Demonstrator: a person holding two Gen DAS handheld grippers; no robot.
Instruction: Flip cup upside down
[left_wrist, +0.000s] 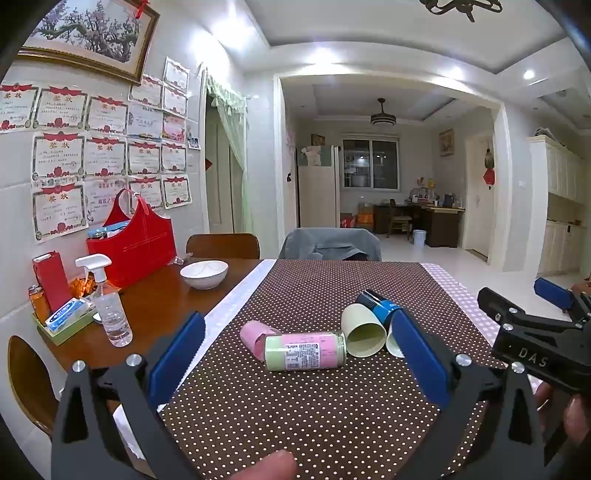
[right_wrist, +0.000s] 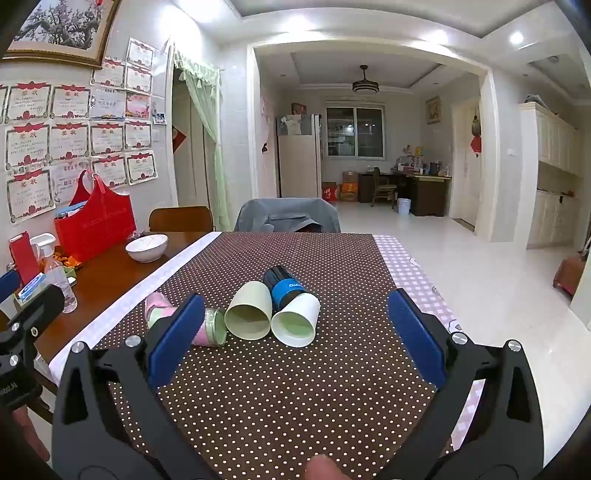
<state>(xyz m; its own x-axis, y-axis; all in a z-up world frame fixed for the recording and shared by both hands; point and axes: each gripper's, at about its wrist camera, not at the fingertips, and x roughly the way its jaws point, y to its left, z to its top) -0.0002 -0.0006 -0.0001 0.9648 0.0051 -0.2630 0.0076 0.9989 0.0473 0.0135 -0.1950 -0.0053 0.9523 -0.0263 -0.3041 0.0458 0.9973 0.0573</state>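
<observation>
We see the left gripper (left_wrist: 295, 354) and right gripper (right_wrist: 291, 328) both spread wide, gripping nothing, held level above the desk (right_wrist: 295, 398) (polka-dot cloth). Ahead lie five containers on their sides: a cream cup (right_wrist: 248, 314), white cup (right_wrist: 295, 321), blue-black bottle (right_wrist: 282, 282), labelled jar (left_wrist: 304, 350) and pink cup (left_wrist: 253, 334).

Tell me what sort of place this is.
Most likely a family home's dining area. A wooden table with a dotted cloth holds a bowl and tipped cups; certificates cover the wall, and a fridge stands beyond.
</observation>
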